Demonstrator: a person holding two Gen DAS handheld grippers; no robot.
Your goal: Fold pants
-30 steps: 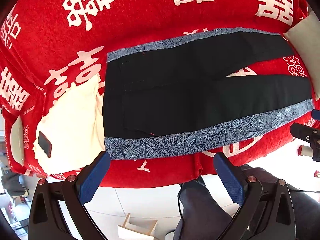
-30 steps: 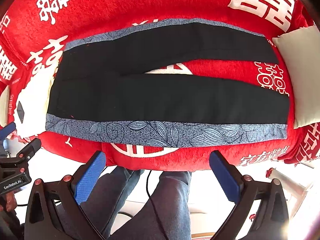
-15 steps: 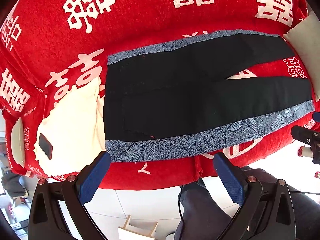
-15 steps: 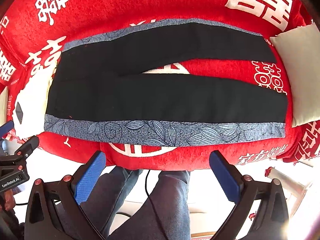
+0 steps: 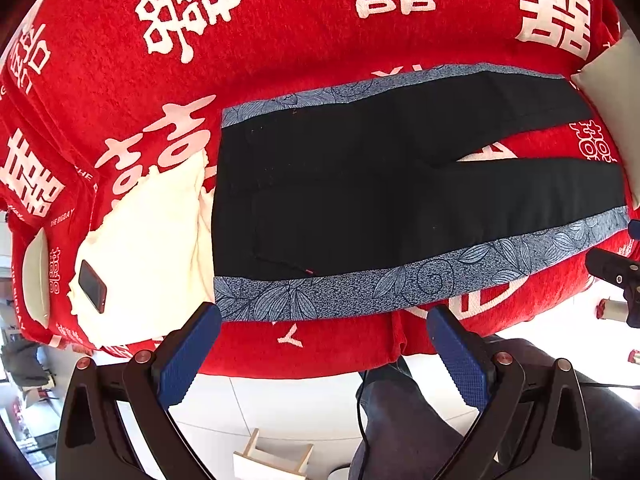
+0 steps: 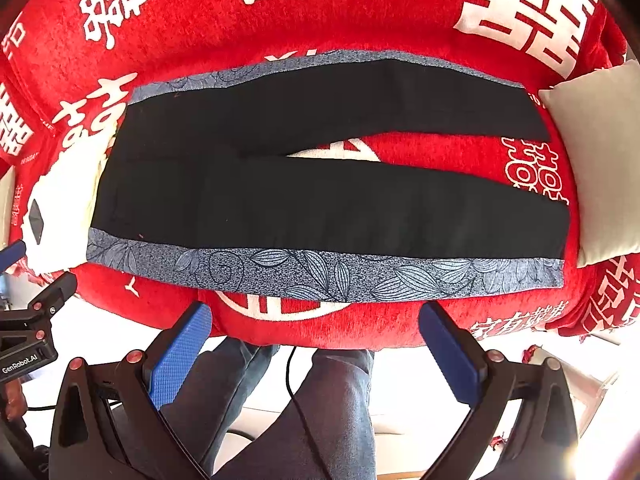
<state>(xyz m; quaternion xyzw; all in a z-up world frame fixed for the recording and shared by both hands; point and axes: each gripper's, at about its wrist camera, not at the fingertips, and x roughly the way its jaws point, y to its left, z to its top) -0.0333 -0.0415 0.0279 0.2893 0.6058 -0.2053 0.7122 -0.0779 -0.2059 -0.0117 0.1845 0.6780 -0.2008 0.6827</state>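
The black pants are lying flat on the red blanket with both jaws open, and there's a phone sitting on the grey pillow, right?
Not quite. The phone lies on the white cloth beside the waistband, as the left wrist view shows, not on the grey pillow. The pants, red blanket and open jaws are as you said.

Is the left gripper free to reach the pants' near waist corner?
Probably yes: left gripper is open, and nothing lies between it and the near waist corner of the pants; the phone sits off to the side.

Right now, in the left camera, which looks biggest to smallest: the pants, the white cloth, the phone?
1. Pants, biggest by far.
2. White cloth.
3. Phone, lying on the cloth, smallest.
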